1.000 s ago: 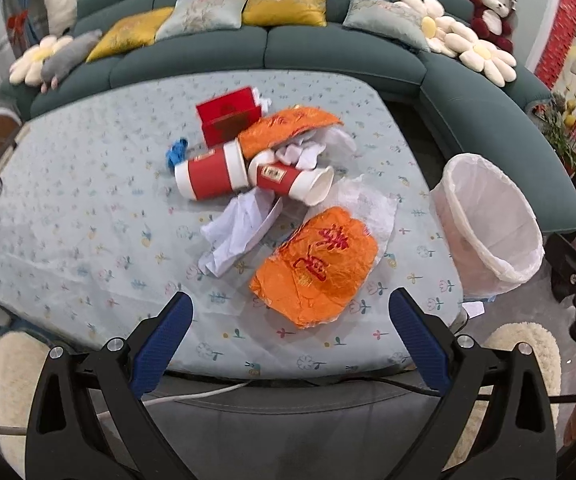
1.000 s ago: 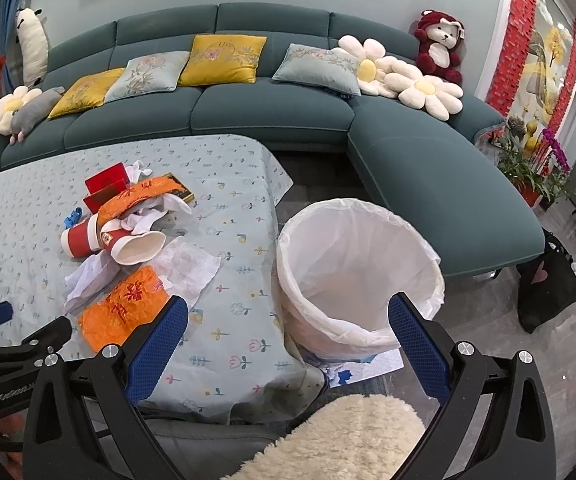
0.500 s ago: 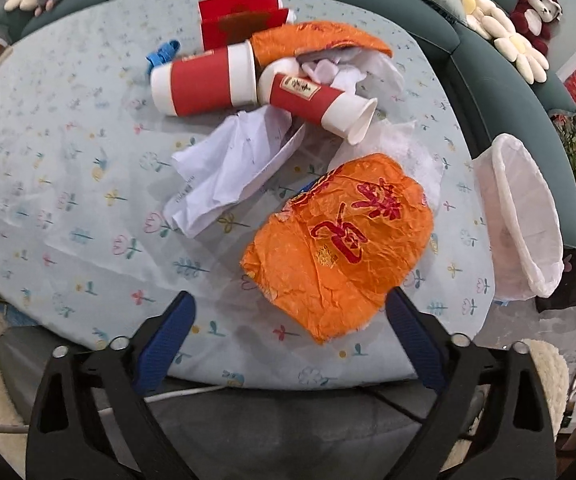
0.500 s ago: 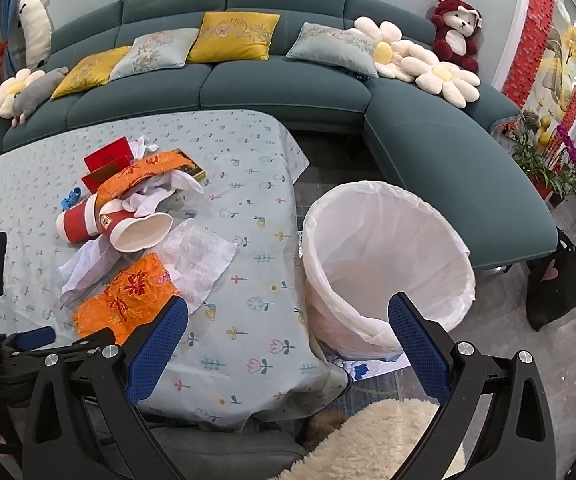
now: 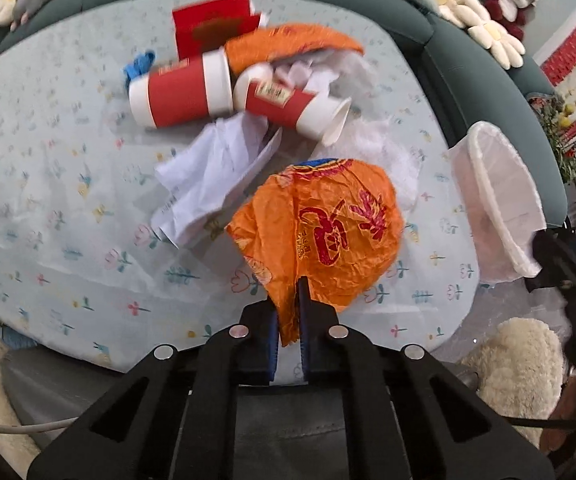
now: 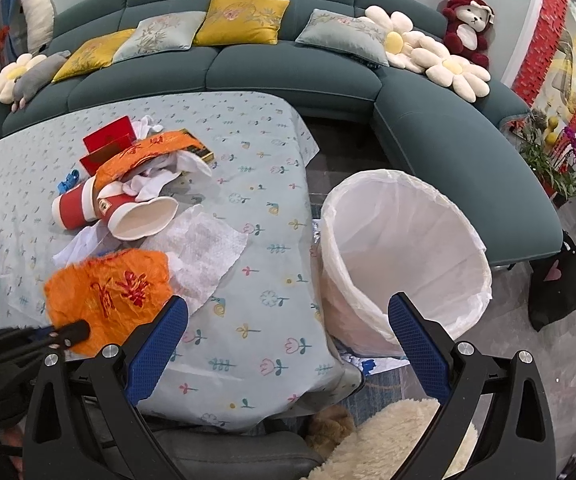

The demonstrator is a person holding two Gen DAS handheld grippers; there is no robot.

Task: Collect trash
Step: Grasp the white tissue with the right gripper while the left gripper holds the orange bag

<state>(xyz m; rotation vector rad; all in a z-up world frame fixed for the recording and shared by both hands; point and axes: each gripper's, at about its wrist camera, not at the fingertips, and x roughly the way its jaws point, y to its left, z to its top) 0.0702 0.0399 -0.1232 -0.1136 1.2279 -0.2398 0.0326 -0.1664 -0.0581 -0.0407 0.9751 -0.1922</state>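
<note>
My left gripper [image 5: 288, 300] is shut on the near edge of an orange wrapper [image 5: 327, 232] with red characters, lying on the floral tablecloth [image 5: 48, 208]. The wrapper also shows in the right wrist view [image 6: 108, 288], with the left gripper [image 6: 76, 330] at its near edge. Behind it lie white crumpled paper [image 5: 216, 168], two red-and-white paper cups [image 5: 184, 92] [image 5: 291, 106], a second orange wrapper [image 5: 288, 44] and a red envelope [image 5: 212, 24]. My right gripper [image 6: 288, 320] is open and empty, above the table edge beside the white-lined trash bin [image 6: 403, 256].
The bin also shows in the left wrist view [image 5: 495, 200], right of the table. A teal sofa [image 6: 288, 68] with cushions and plush toys wraps the far side. A fluffy cream stool [image 6: 391, 440] sits near my right gripper. A black bag [image 6: 559, 284] stands on the floor.
My left gripper moved in and closed on the near edge of the orange wrapper. My right gripper shifted slightly; the bin looks closer.
</note>
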